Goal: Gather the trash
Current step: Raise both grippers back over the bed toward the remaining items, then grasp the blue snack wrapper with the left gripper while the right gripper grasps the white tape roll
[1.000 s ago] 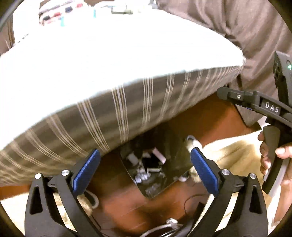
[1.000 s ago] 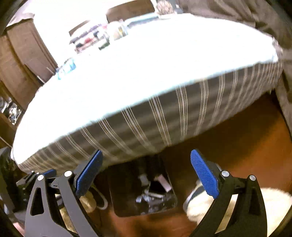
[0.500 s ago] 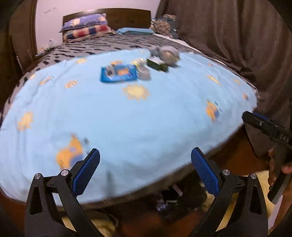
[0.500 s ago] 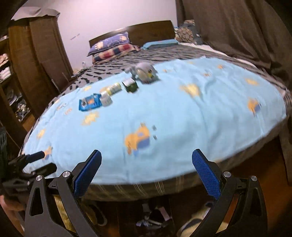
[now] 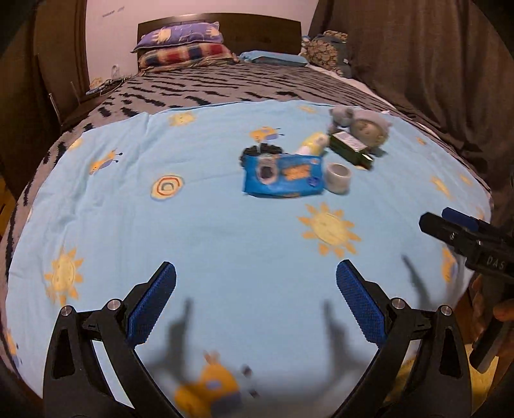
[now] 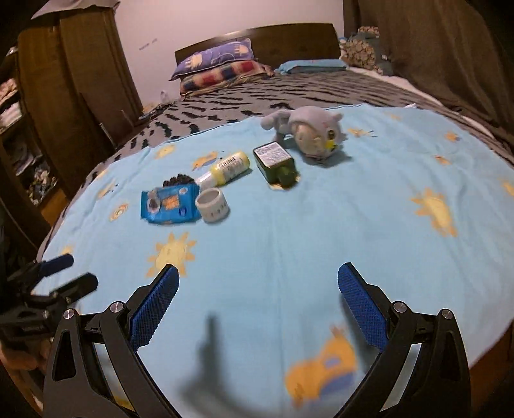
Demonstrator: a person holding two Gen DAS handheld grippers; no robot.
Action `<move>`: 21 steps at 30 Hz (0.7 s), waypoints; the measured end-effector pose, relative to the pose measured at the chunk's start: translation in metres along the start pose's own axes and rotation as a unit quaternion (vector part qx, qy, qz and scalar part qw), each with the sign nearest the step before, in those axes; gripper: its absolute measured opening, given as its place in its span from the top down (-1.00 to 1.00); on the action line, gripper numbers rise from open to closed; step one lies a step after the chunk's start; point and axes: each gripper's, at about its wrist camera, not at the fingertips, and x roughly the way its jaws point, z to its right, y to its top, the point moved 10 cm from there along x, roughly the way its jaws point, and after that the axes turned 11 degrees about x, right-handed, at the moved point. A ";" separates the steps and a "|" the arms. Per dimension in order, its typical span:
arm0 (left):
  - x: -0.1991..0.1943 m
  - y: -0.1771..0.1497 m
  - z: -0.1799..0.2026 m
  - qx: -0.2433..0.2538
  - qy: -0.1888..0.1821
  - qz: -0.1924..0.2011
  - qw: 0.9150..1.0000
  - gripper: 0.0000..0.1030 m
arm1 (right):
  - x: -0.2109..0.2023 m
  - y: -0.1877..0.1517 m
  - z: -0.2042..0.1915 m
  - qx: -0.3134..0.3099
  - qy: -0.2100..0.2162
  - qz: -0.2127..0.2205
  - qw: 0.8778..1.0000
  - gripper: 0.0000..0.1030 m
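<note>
On the light blue blanket [image 5: 225, 225] lie a blue snack wrapper [image 5: 282, 175] [image 6: 170, 204], a small white cup [image 5: 337, 177] [image 6: 212, 204], a yellow bottle [image 5: 313, 143] [image 6: 228, 167] on its side and a dark green box [image 5: 350, 149] [image 6: 276, 162]. A black crumpled bit [image 6: 178, 179] sits behind the wrapper. My left gripper [image 5: 257, 305] is open above the blanket's near part, well short of these items. My right gripper [image 6: 258, 304] is open too, with nothing between its fingers. Each gripper shows at the edge of the other's view.
A grey plush toy [image 6: 311, 130] [image 5: 363, 125] lies behind the green box. Pillows [image 6: 221, 69] rest against the dark headboard [image 5: 263, 29]. A wooden wardrobe [image 6: 74, 83] stands left, a brown curtain [image 5: 433, 64] hangs right.
Both grippers have risen from floor level beside the bed, where a dark bin of scraps was in view, to above the blanket. Both stay open.
</note>
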 end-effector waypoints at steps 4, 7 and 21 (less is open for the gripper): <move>0.015 0.012 -0.013 0.006 0.000 -0.001 1.000 -0.84 | 0.026 0.016 -0.021 -0.003 0.015 -0.006 1.000 -0.87; 0.022 0.021 -0.017 0.010 -0.003 0.001 1.000 -0.84 | 0.045 0.021 -0.034 -0.016 0.016 -0.021 1.000 -0.41; 0.062 0.045 -0.016 0.017 -0.024 -0.007 1.000 -0.84 | 0.097 0.034 -0.051 -0.048 0.013 -0.059 0.997 0.34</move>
